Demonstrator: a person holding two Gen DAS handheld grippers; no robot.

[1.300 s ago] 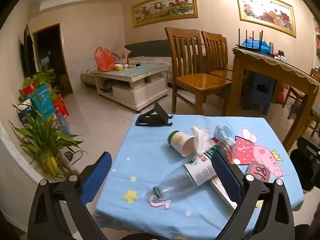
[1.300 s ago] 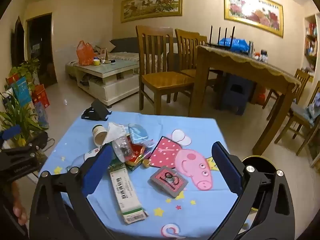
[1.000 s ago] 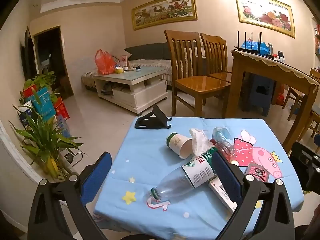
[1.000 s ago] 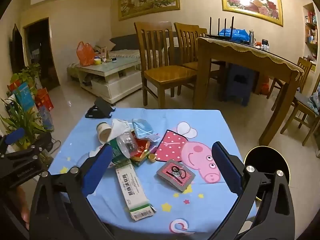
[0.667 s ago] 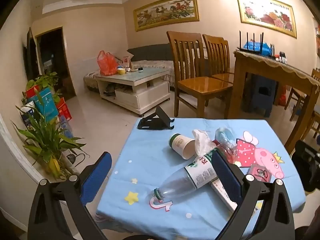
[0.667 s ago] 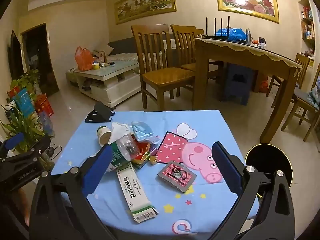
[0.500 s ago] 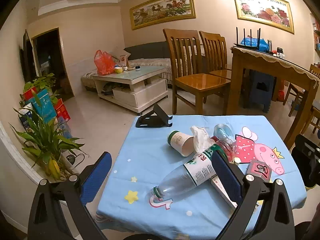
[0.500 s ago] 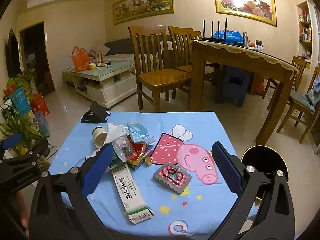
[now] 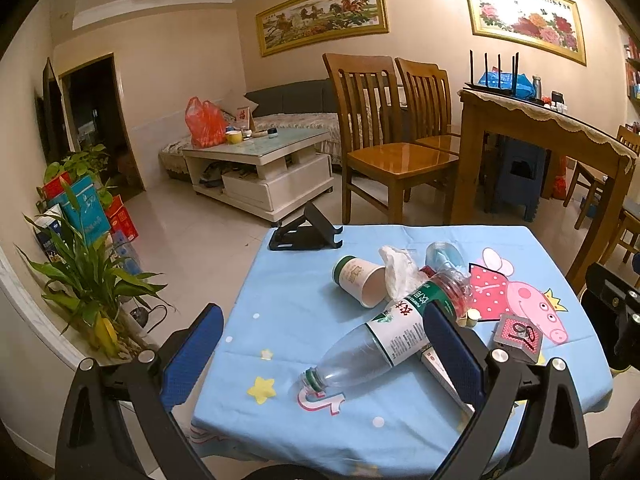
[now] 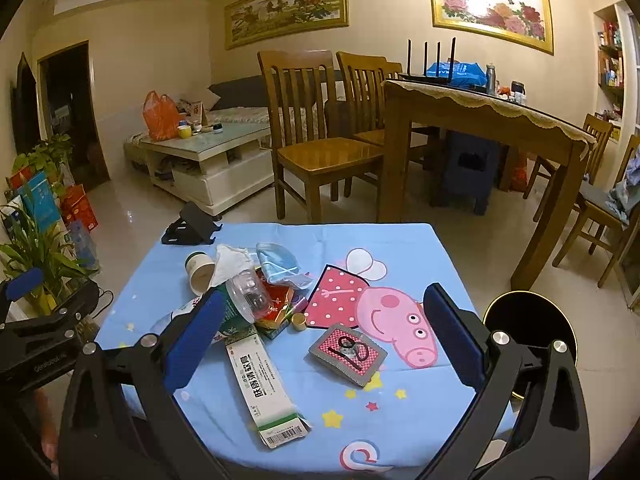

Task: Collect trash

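Trash lies on a small table with a blue cartoon cloth [image 9: 288,312] [image 10: 400,240]. An empty clear plastic bottle [image 9: 376,344] [image 10: 240,300] lies on its side. Beside it are a tipped paper cup [image 9: 358,286] [image 10: 199,268], a crumpled tissue [image 9: 398,274] [image 10: 230,262], a blue face mask [image 10: 280,266], a long white and green box [image 10: 264,388], a red wrapper [image 10: 276,300], a small bottle cap [image 10: 298,321] and a chequered card [image 10: 348,354]. My left gripper [image 9: 320,352] is open and empty, above the table's near left edge. My right gripper [image 10: 320,344] is open and empty, above the near edge.
A black phone stand [image 9: 306,234] [image 10: 192,228] sits at the table's far left corner. A black round bin [image 10: 532,324] stands on the floor to the right. Wooden chairs [image 9: 384,148], a dining table [image 10: 480,128], a coffee table [image 9: 260,164] and potted plants [image 9: 80,276] stand around.
Both views shift slightly back and forth over the table. Both grippers stay open and empty; no trash has moved.
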